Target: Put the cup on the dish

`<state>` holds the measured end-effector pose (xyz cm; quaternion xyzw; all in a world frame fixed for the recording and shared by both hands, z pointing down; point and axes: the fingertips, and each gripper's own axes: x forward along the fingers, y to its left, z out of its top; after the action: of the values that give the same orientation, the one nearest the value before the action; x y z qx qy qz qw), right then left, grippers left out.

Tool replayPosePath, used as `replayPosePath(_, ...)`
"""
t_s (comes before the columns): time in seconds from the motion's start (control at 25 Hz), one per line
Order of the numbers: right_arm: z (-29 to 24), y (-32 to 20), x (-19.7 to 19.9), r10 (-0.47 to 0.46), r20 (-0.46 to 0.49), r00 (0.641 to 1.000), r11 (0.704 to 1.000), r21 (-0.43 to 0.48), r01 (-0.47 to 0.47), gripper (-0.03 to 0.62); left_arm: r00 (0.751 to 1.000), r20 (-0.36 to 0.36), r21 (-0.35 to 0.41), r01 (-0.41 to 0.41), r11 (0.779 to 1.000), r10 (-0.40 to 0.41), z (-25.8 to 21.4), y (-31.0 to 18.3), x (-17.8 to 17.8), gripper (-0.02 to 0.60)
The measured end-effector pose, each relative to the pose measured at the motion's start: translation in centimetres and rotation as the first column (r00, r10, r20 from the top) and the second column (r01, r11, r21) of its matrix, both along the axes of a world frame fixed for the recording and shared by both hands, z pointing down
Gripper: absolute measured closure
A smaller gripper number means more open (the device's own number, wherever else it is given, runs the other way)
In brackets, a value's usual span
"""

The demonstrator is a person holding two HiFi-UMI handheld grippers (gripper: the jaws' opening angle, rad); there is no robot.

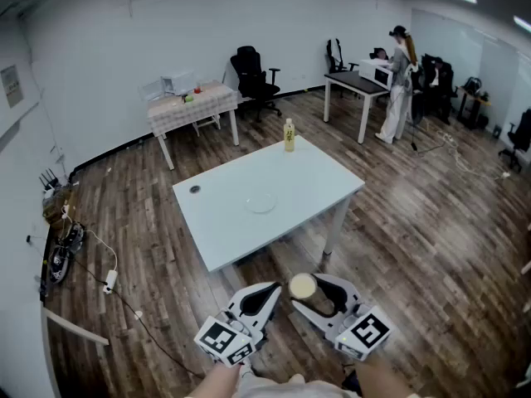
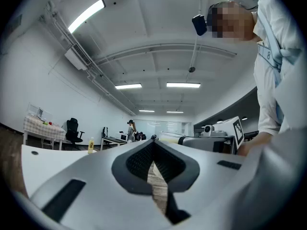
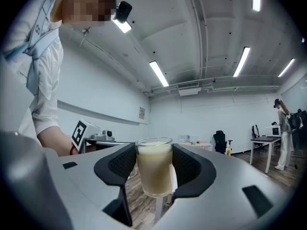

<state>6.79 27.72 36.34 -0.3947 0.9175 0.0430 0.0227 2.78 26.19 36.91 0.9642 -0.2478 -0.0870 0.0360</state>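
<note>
My right gripper [image 1: 309, 293] [image 3: 154, 169] is shut on a clear glass cup [image 1: 303, 286] [image 3: 154, 166] filled with a creamy liquid. It holds the cup upright, out in front of the white table's [image 1: 224, 222] near edge and above the wooden floor. A clear round dish [image 1: 260, 202] lies near the middle of that table, well away from the cup. My left gripper [image 1: 267, 293] [image 2: 153, 147] is shut with nothing in it, just left of the right one.
A yellow bottle [image 1: 289, 135] stands at the table's far corner and a small dark disc [image 1: 194, 189] lies near its left edge. A person [image 1: 398, 85] stands by a desk at the back right. Cables and gear [image 1: 62, 239] lie on the floor at left.
</note>
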Motion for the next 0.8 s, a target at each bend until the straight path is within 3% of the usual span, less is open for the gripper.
replayPosePath(0.8, -0.6, 0.0, 0.4, -0.013, 0.034, 0.999, 1.000, 0.009, 0.013, 0.339, 1.000, 0.010, 0.004, -0.022, 1.000, 0.022, -0.2, -0.4, 1.1, 0.581)
